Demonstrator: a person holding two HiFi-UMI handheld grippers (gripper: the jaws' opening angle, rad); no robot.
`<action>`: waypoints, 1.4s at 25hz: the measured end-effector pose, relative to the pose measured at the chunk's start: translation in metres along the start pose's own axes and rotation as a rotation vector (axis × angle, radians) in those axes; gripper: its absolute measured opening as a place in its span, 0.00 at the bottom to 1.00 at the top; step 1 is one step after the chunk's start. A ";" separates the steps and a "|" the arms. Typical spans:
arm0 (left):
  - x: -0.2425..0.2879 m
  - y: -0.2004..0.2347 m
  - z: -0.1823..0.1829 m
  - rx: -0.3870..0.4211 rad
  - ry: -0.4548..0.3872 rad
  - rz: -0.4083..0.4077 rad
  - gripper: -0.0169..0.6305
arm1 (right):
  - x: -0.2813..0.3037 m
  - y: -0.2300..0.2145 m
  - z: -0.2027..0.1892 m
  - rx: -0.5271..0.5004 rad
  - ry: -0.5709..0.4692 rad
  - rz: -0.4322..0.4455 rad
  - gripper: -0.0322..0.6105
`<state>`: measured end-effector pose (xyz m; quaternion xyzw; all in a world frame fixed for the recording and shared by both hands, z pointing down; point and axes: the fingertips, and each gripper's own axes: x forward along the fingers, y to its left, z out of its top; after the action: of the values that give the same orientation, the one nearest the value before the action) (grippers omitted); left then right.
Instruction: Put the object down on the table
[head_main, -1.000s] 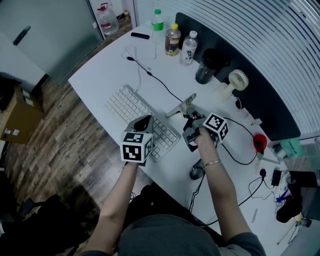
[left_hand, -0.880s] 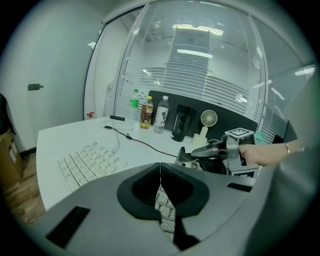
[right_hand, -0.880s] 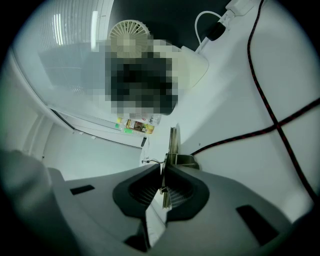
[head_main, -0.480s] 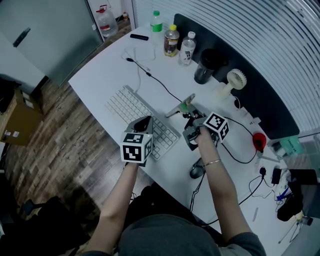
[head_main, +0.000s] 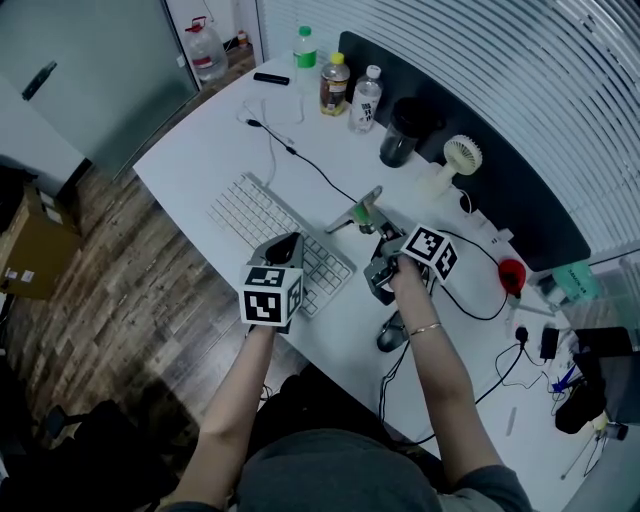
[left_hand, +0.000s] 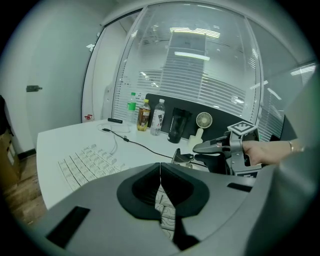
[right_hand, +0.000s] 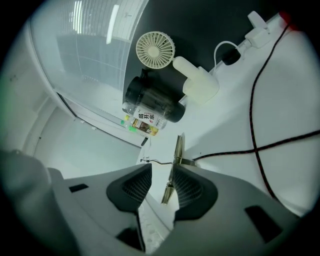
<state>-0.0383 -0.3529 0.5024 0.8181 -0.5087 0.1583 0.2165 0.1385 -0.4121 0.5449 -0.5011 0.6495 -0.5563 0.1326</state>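
A thin folding metal stand (head_main: 357, 212) rests on the white table (head_main: 200, 140), just past the keyboard's far corner. My right gripper (head_main: 384, 243) is right behind it and its jaws are opening. In the right gripper view the stand (right_hand: 175, 159) stands edge-on between the jaws, close beside the right-hand pad (right_hand: 192, 187) and well apart from the left-hand one. My left gripper (head_main: 286, 246) hovers over the keyboard (head_main: 275, 232) with its jaws (left_hand: 160, 166) shut on nothing. The left gripper view shows the stand (left_hand: 182, 155) beside the right gripper (left_hand: 212, 148).
A black cable (head_main: 310, 165) runs across the table past the stand. Bottles (head_main: 335, 84), a black tumbler (head_main: 398, 133) and a small white fan (head_main: 459, 158) line the far edge. A mouse (head_main: 391, 338) lies near my right forearm, and a red object (head_main: 511, 274) to the right.
The right gripper's jaws have spread apart and come off the metal stand. Both arms have stayed almost where they were.
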 end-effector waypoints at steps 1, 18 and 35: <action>-0.001 -0.001 0.000 0.001 -0.001 -0.002 0.06 | -0.002 0.001 0.000 -0.015 0.000 -0.005 0.26; -0.017 -0.012 -0.007 0.015 -0.014 -0.042 0.06 | -0.037 0.023 -0.032 -0.393 0.031 -0.072 0.22; -0.041 -0.011 -0.014 0.038 -0.032 -0.073 0.06 | -0.083 0.050 -0.068 -0.766 -0.012 -0.149 0.16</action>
<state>-0.0464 -0.3099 0.4927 0.8425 -0.4787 0.1469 0.1985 0.1025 -0.3117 0.4938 -0.5634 0.7712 -0.2785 -0.1013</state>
